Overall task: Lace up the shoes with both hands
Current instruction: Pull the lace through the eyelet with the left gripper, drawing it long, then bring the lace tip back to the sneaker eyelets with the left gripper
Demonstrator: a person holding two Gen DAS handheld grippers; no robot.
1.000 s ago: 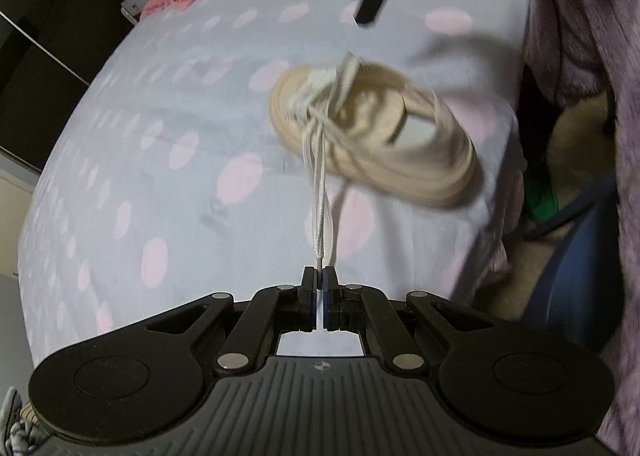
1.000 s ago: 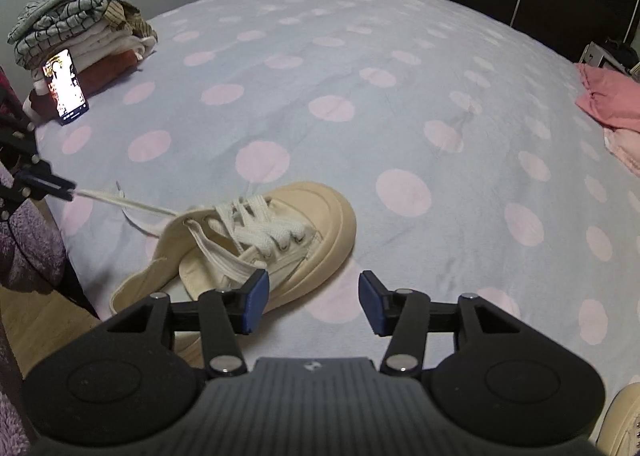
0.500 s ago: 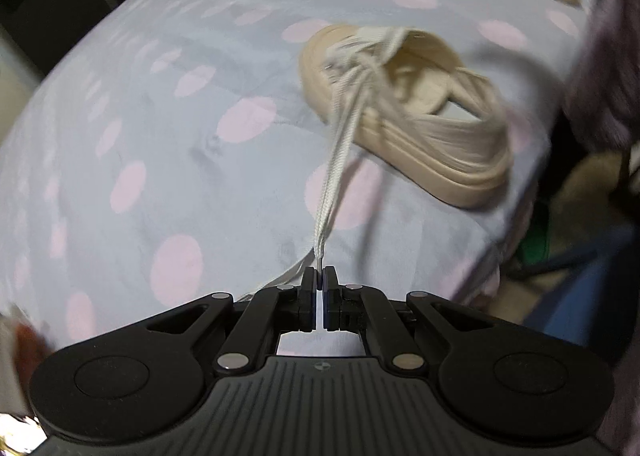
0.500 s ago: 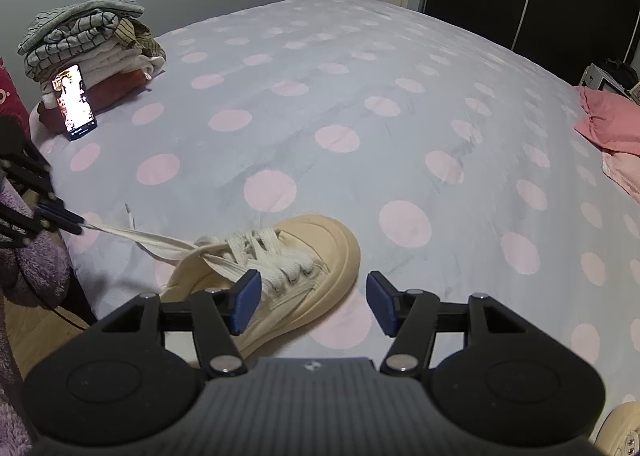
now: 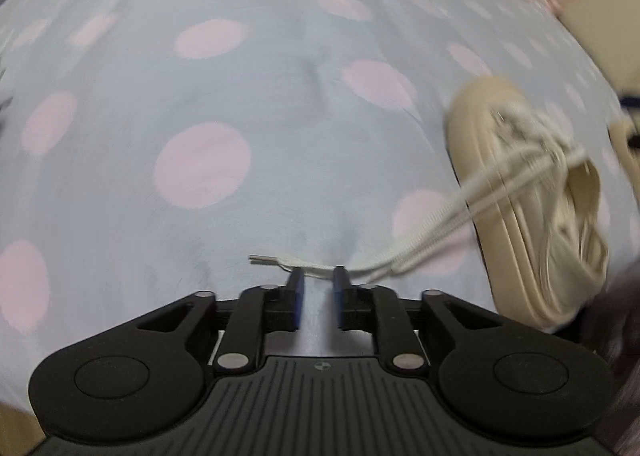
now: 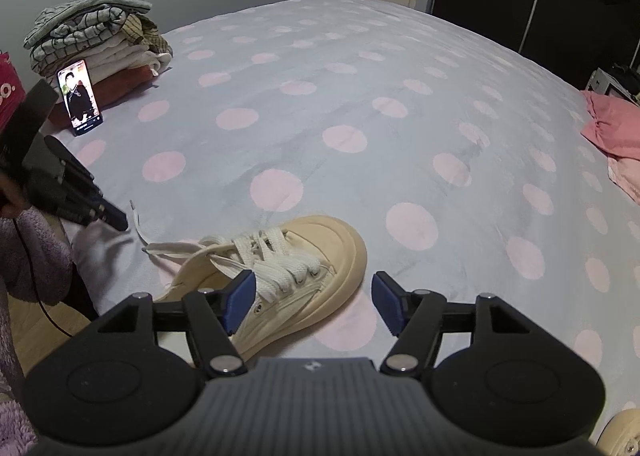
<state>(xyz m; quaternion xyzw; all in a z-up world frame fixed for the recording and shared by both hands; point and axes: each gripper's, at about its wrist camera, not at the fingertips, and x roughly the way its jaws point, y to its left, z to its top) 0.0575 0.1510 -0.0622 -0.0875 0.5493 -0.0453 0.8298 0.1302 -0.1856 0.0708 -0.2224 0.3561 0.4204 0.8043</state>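
- Cream shoe lies on the dotted bedspread, toe toward the far side of the bed, heel toward the near edge; laces crossed over the tongue.
- Lace runs off the shoe's heel side, slack on the bedspread, loose tip just beyond it.
- In the left wrist view the shoe is at right, blurred; the lace stretches from it to the left gripper.
- Left gripper: fingers parted a little, small gap. Lace end lies across just past the fingertips; cannot tell if it touches them. Nothing pinched.
- From the right wrist view the left gripper sits left of the shoe, near the lace tip, not clearly touching it.
- Right gripper: fingers spread wide, holding nothing, hovering above the shoe's near side; left finger overlaps the laces in view, contact unclear.
- Phone, screen lit, propped up far left of the shoe against a stack of folded clothes.
- Pink cloth far right of the shoe.
- Second shoe, only an edge, at the right corner nearest the camera.
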